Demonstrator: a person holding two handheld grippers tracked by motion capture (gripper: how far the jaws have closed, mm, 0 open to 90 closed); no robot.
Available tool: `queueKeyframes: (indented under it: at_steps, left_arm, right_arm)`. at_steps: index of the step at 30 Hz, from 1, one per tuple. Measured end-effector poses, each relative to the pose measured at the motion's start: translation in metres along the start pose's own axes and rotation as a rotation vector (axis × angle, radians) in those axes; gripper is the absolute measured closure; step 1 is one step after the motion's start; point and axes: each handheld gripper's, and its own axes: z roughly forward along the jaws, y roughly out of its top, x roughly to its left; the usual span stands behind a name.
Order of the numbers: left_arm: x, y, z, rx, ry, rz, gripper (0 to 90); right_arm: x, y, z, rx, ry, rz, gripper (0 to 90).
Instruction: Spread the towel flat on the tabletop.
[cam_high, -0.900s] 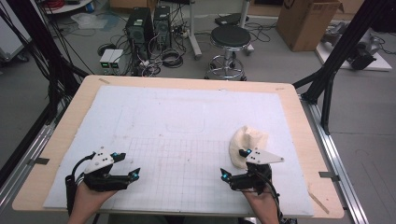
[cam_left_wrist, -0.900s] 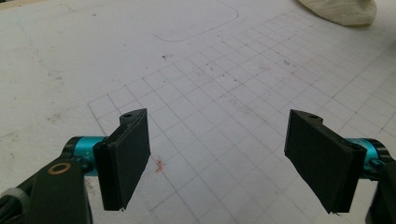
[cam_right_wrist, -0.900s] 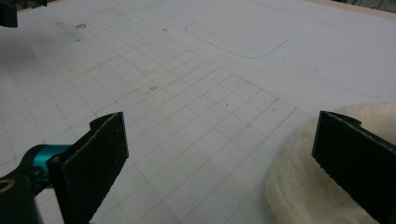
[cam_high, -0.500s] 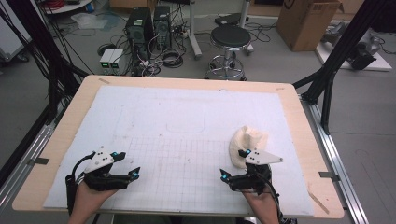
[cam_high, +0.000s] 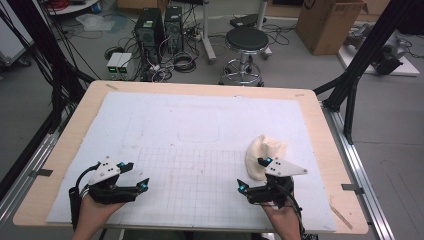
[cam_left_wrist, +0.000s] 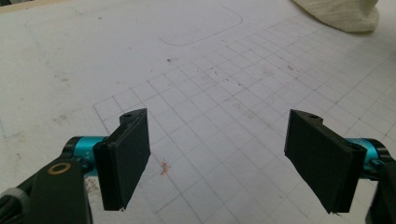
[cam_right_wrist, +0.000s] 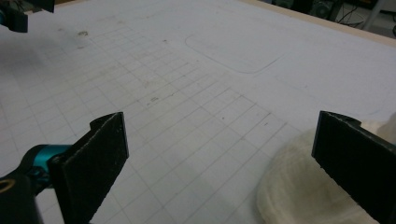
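Cloth (cam_high: 264, 154) lies crumpled near the table's (cam_high: 320, 130) right edge in the high view, just ahead of the right gripper (cam_high: 251, 176); the left gripper (cam_high: 138, 176) sits by the near left corner. Judging by this, the reach has not begun; next the right should close on the cloth. Left gripper view: jaws wide apart, empty, cloth (cam_left_wrist: 341, 14) far off. Right gripper view: jaws wide, empty, cloth (cam_right_wrist: 299, 196) beside one jaw. Nothing has shifted since earlier.

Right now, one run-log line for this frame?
left gripper: jaws open, empty, low over gridded white mat | right gripper: jaws open, empty, beside crumpled cream cloth | cloth: untouched on mat
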Motion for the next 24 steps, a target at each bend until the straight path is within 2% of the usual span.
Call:
queueKeyframes:
  at_steps: [2,7,13,16,18,19,21,24]
  left_arm:
    - [0.001,-0.001,-0.001,0.001,0.002,0.003,22.8]
    - [0.001,-0.001,0.000,-0.002,0.004,-0.002,22.8]
    - [0.002,-0.001,-0.001,-0.003,0.011,-0.005,22.8]
    - [0.002,-0.002,-0.001,-0.003,0.013,-0.005,22.8]
    - [0.003,-0.002,-0.001,-0.004,0.012,-0.006,22.8]
    - [0.003,-0.002,-0.001,-0.002,0.011,-0.004,22.8]
    - [0.002,-0.002,0.000,0.001,0.009,-0.006,22.8]
    - [0.003,-0.002,-0.001,0.003,0.011,-0.004,22.8]
  right_arm:
    - [-0.005,0.004,-0.007,-0.006,-0.011,0.014,3.0]
    - [-0.015,0.013,-0.023,-0.017,-0.055,0.008,3.9]
    - [-0.036,0.021,-0.035,-0.012,-0.093,0.024,5.1]
    - [-0.045,0.026,-0.036,0.015,-0.114,0.014,7.5]
    - [-0.049,0.029,-0.034,0.027,-0.121,0.003,16.9]
    - [-0.051,0.029,-0.033,0.029,-0.117,-0.005,18.8]
    - [-0.054,0.029,-0.027,0.049,-0.126,-0.007,20.3]
    - [-0.059,0.025,-0.017,0.077,-0.119,-0.010,28.1]
